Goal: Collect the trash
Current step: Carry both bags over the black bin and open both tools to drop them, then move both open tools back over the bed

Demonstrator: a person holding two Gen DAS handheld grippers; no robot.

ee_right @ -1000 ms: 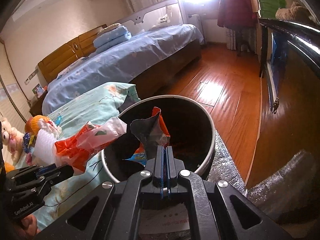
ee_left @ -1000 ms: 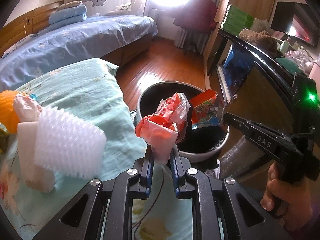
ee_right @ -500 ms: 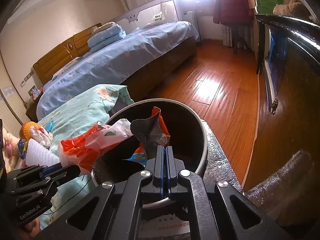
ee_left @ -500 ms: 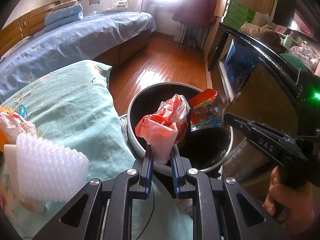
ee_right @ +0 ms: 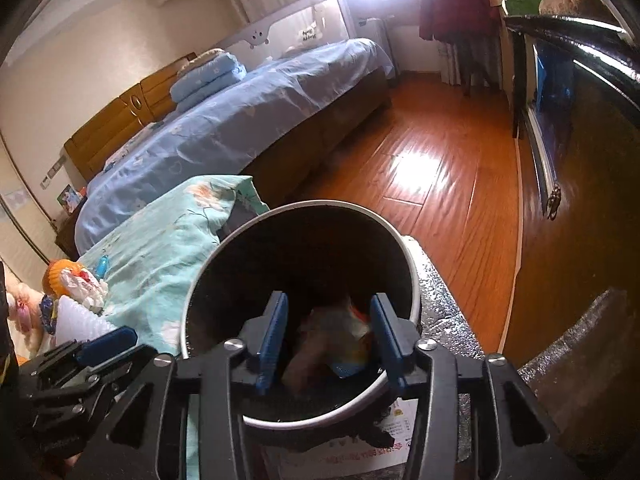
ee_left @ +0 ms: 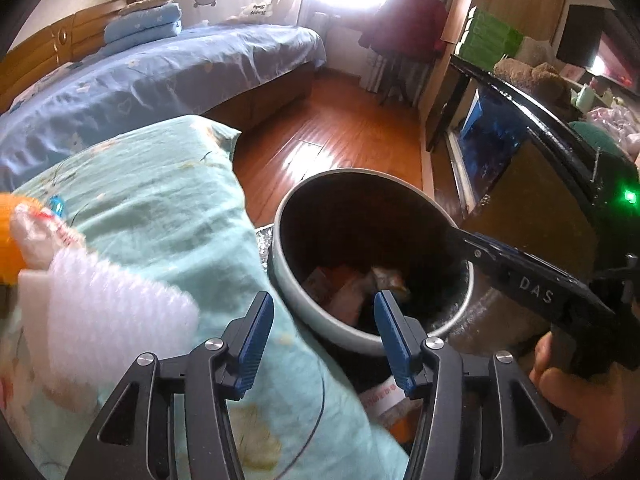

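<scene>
My left claw is opening, its blue pads are apart and nothing is between them. Just ahead of it, and a little to its right, stands the round trash bin with a black inside and a pale grey rim. The crumpled wrappers, reddish and white, lie at the bottom of this bin, free of any pad.

My right claw is also opening, with blue pads apart and empty. It hangs directly over the same bin, and the wrappers are seen below, between its two fingers but deep inside the bin.

To the left of the left claw there is a light green quilt with a flower print. On it, near the left finger, rests a white ribbed piece of foam packing, and beyond that an orange and white crumpled bag.

Ahead of the bin the floor is of reddish wood boards. Farther to the left is a bed with a blue sheet.
</scene>
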